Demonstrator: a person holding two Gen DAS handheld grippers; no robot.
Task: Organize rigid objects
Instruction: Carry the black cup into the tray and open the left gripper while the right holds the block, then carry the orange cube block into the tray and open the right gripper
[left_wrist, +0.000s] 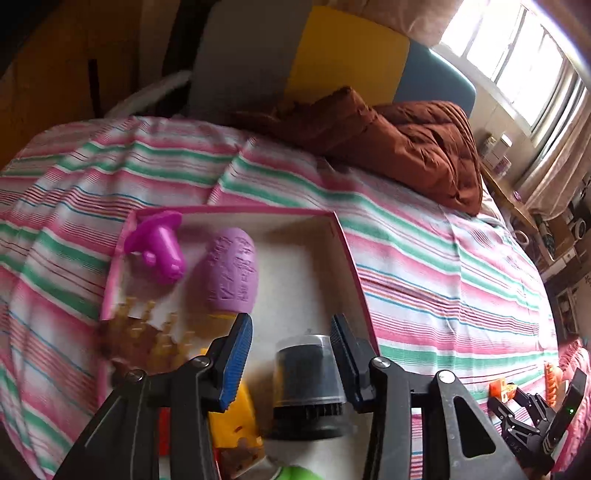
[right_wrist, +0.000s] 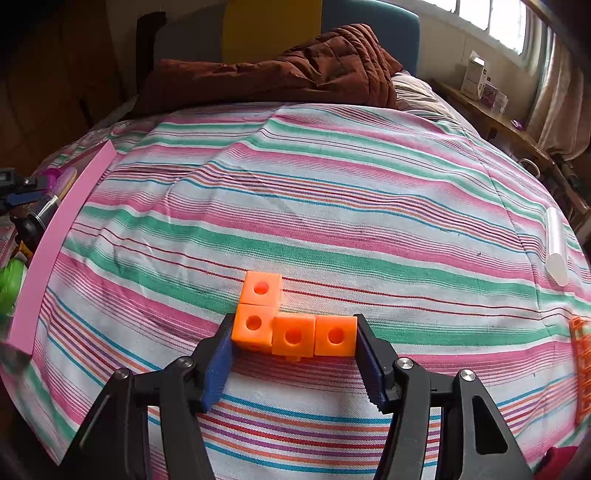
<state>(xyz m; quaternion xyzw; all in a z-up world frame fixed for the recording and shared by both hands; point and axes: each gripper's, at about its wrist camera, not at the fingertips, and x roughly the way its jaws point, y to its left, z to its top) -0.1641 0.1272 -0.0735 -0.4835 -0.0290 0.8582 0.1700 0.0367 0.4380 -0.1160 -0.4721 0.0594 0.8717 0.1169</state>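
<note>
orange linked cubes (right_wrist: 291, 325) sit pinched in the right gripper (right_wrist: 293, 354) on the bed (right_wrist: 332, 206) (bent joint may snap apart), while the left gripper (left_wrist: 291, 369), part open, straddles a dark canister (left_wrist: 308, 373) over the pink box (left_wrist: 354, 273).

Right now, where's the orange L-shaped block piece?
Right wrist view: the orange block piece lies on the striped bedspread, between the right gripper's fingers.

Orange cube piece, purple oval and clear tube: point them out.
orange cube piece (right_wrist: 293, 334), right wrist view, third cube's top face
purple oval (left_wrist: 232, 269), left wrist view, embossed top
clear tube (right_wrist: 556, 245), right wrist view, mid-length
</note>
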